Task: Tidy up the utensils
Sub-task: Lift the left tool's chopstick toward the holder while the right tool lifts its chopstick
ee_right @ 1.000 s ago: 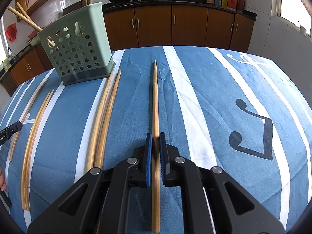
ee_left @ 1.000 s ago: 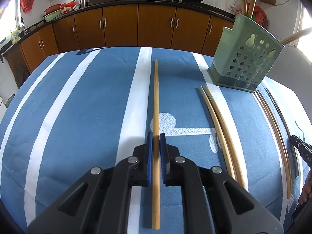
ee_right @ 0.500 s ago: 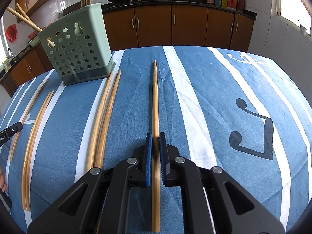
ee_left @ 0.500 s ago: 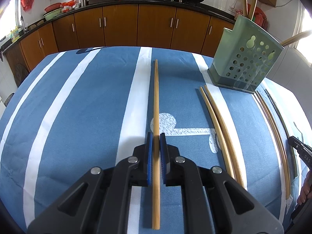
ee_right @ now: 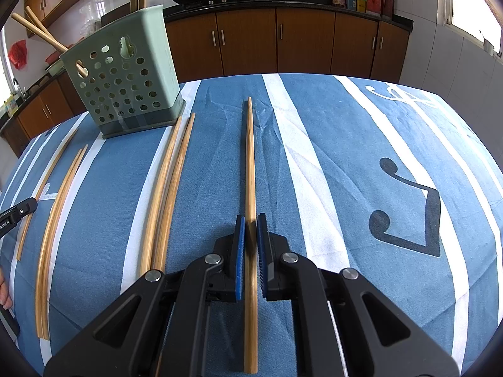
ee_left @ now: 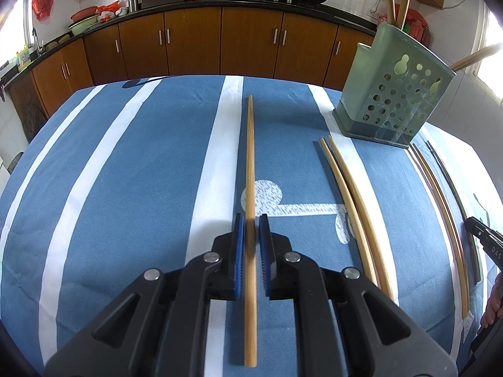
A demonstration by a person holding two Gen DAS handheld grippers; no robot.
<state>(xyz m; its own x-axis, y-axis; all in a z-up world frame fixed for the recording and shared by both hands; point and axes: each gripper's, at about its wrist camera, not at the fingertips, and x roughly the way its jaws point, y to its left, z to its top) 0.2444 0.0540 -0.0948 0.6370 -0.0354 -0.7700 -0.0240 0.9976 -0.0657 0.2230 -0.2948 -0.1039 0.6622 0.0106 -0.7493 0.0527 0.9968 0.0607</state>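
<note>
The left claw [ee_left: 250, 220] was closed narrowly on a long straight bamboo chopstick [ee_left: 250, 169] that pointed ahead over the blue-and-white striped cloth on the worktop [ee_left: 141, 172]. The right claw [ee_right: 250, 218] gripped a second bamboo chopstick [ee_right: 250, 163] likewise. The perforated pale green plastic utensil holder [ee_left: 393, 100] stood ahead, to the right of the left claw and left of the right one, with loose chopsticks [ee_right: 169, 188] lying between.

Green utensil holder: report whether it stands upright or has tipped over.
Upright. The green utensil holder stands on its dark base on the striped tablecloth, open top upward, with chopsticks sticking out above the rim.
</note>
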